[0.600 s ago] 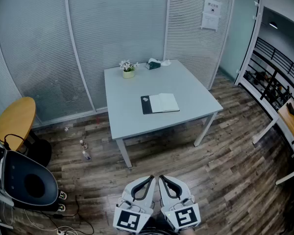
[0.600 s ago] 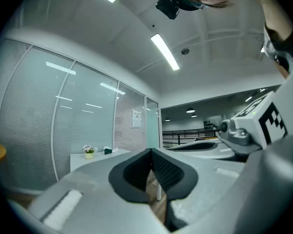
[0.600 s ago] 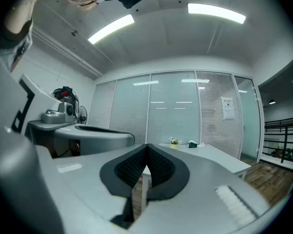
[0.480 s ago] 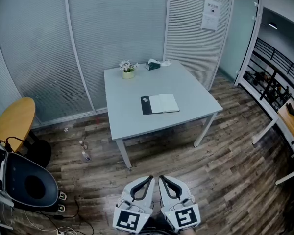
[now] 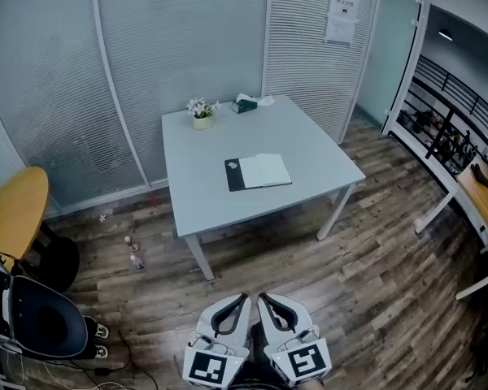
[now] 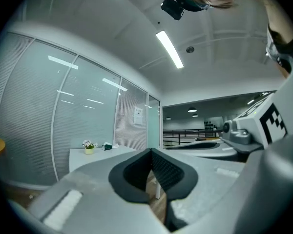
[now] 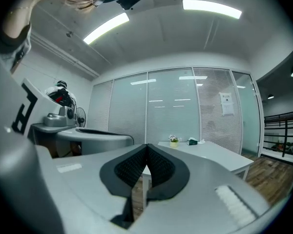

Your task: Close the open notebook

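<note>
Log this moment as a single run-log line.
stage: notebook not yet reached | notebook: open, flat on table | left claw: shut, empty | right claw: shut, empty | both claws: side by side, short of table

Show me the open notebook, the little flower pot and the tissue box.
notebook (image 5: 265, 171): head view, its open white page.
flower pot (image 5: 202, 123): head view, the pot's yellow side.
tissue box (image 5: 244, 105): head view, the dark box body.
</note>
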